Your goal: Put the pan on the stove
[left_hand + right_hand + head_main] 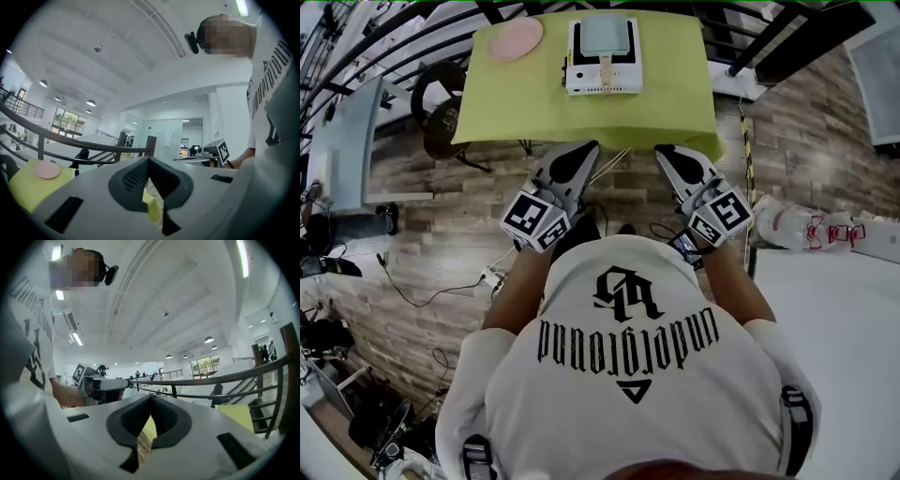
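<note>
While the left gripper (586, 153) and right gripper (667, 156) are held clenched on nothing, well short of the table (581, 120), the pan (605, 36) appears to rest on the stove (623, 82). The placing looks done, so the next move calls only for checking that the pan sits squarely.

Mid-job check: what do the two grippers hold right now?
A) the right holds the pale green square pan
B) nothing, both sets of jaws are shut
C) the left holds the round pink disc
B: the left gripper and right gripper hang short of the yellow-green table with jaws together and empty, while the round pink disc and pale green square pan lie untouched on it.
</note>
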`<act>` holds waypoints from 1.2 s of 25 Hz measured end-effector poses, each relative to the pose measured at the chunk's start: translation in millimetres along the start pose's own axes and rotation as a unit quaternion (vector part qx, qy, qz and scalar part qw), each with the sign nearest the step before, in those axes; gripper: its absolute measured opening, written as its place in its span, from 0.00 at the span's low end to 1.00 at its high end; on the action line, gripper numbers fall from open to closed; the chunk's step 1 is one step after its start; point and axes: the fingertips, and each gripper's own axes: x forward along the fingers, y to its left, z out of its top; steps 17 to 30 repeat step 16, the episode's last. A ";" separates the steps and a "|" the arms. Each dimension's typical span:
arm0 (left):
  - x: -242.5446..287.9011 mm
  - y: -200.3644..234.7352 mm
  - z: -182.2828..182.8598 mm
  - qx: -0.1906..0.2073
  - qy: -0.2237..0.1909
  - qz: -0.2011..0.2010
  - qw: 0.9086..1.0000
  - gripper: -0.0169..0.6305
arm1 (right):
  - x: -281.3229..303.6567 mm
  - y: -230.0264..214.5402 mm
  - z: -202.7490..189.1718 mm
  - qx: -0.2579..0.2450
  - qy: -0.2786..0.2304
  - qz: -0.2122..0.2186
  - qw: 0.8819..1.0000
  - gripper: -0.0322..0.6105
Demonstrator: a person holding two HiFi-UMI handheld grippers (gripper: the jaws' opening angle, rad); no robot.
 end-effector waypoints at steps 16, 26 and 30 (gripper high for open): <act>-31.4 -39.0 -10.5 0.005 0.003 0.019 1.000 0.03 | -42.7 31.8 -0.5 -0.008 -0.002 0.001 1.000 0.05; -31.4 -39.0 -10.5 0.005 0.003 0.019 1.000 0.03 | -42.7 31.8 -0.5 -0.008 -0.002 0.001 1.000 0.05; -31.4 -39.0 -10.5 0.005 0.003 0.019 1.000 0.03 | -42.7 31.8 -0.5 -0.008 -0.002 0.001 1.000 0.05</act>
